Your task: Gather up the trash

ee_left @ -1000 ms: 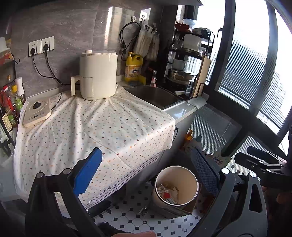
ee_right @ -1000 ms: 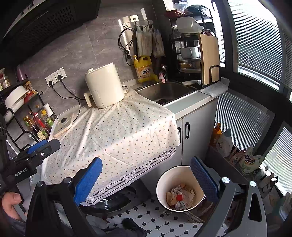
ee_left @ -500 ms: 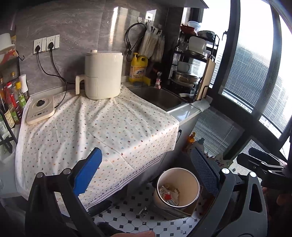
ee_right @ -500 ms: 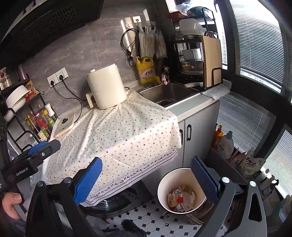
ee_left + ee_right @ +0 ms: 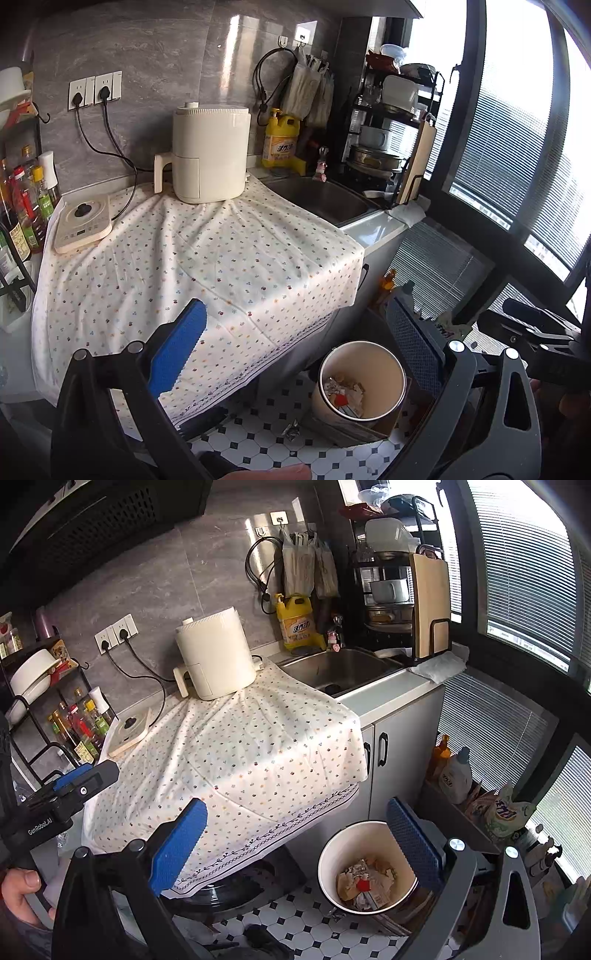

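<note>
Both grippers empty, jaws wide apart: left gripper (image 5: 295, 350), right gripper (image 5: 299, 834). Held high, well above floor.

Near: trash bin (image 5: 327, 853) on tiled floor below counter edge, already part full of trash (image 5: 364, 884). 1 loose crumpled scrap (image 5: 291, 430) on floor just left of bin base, probably next pick.

To do it well: lower 1 gripper straight over scrap, close on the crumple, lift, release over bin mouth.

Far: floral cloth (image 5: 207, 258) on counter, no trash seen on it. Air fryer (image 5: 210, 155) at back.
</note>
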Demonstrator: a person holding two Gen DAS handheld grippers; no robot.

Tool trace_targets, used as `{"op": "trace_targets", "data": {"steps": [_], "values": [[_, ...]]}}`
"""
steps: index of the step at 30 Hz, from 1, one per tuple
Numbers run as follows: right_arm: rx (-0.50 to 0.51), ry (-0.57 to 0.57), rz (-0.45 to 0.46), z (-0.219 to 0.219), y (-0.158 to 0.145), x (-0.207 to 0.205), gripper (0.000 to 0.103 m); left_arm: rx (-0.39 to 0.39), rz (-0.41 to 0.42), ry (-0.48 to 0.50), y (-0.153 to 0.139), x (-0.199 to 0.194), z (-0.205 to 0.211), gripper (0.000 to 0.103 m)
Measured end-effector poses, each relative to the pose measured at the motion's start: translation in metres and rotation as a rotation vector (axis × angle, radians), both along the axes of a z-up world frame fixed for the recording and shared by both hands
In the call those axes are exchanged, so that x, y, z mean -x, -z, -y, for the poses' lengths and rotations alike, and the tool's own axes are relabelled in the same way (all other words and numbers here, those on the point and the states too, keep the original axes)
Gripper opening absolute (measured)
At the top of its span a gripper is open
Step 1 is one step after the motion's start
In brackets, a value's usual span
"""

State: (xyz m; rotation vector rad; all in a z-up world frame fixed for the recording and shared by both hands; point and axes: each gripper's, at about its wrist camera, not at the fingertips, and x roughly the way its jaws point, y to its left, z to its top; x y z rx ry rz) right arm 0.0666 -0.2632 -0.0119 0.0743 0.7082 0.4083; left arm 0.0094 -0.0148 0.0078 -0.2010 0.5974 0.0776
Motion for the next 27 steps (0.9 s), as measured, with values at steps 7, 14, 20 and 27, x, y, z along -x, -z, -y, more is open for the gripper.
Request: {"op": "trace_targets", "data": {"steps": [7,14,20,27], "values": [[-0.003,-0.001,0.005,-0.001,0.000,0.000,0.095,0.002,0.006,-0.005,-0.002,0.001,-0.003,0.097],[-0.004,-0.007,0.010,-0.003,-0.002,0.000,0.095,0.000,0.017,-0.008,-0.003,0.003,-0.003,0.097],[0.004,-0.002,0.005,-0.002,-0.001,0.001,0.095,0.009,0.012,-0.001,0.000,0.002,-0.003,0.097],[0.011,0.007,-0.010,0.000,0.002,0.001,0.095,0.030,-0.007,0.004,0.010,-0.002,-0.001,0.097]]}}
